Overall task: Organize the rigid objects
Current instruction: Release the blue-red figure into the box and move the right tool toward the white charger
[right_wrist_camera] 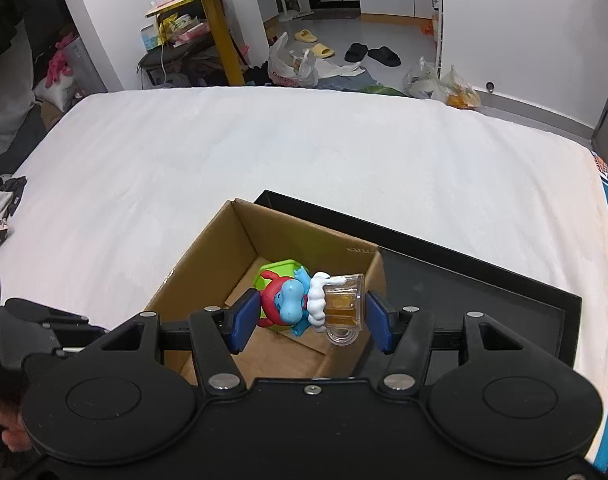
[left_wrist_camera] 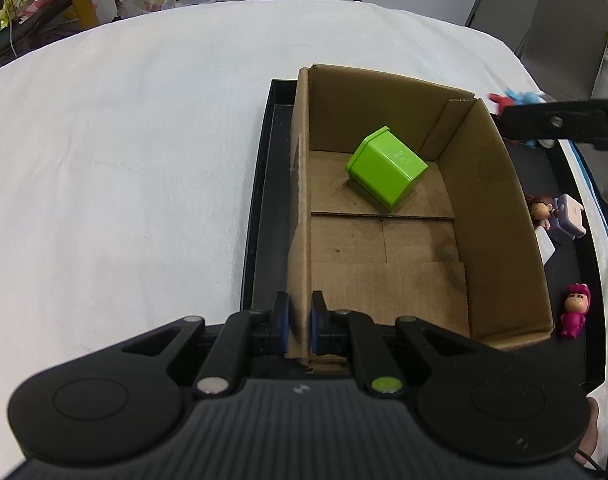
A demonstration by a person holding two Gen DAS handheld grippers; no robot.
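My left gripper (left_wrist_camera: 300, 320) is shut on the near left wall of an open cardboard box (left_wrist_camera: 499, 208), one blue pad on each side of the wall. A green plastic cube (left_wrist_camera: 385, 166) lies tilted on the box floor towards the far end. My right gripper (right_wrist_camera: 309, 316) is shut on a blue toy figure (right_wrist_camera: 292, 308) with a red hat, a white beard and a clear mug. It holds the figure above the box (right_wrist_camera: 200, 264), over the green cube (right_wrist_camera: 278, 270). In the left wrist view the same figure (left_wrist_camera: 519, 98) shows at the right gripper's finger beyond the box's right wall.
The box stands in a shallow black tray (left_wrist_camera: 260, 208) on a white cloth. Right of the box in the tray lie a brown-haired doll (left_wrist_camera: 539, 210), a pale lavender block (left_wrist_camera: 569, 216) and a pink figure (left_wrist_camera: 575, 314). The tray's bare floor (right_wrist_camera: 463, 288) lies right of the box.
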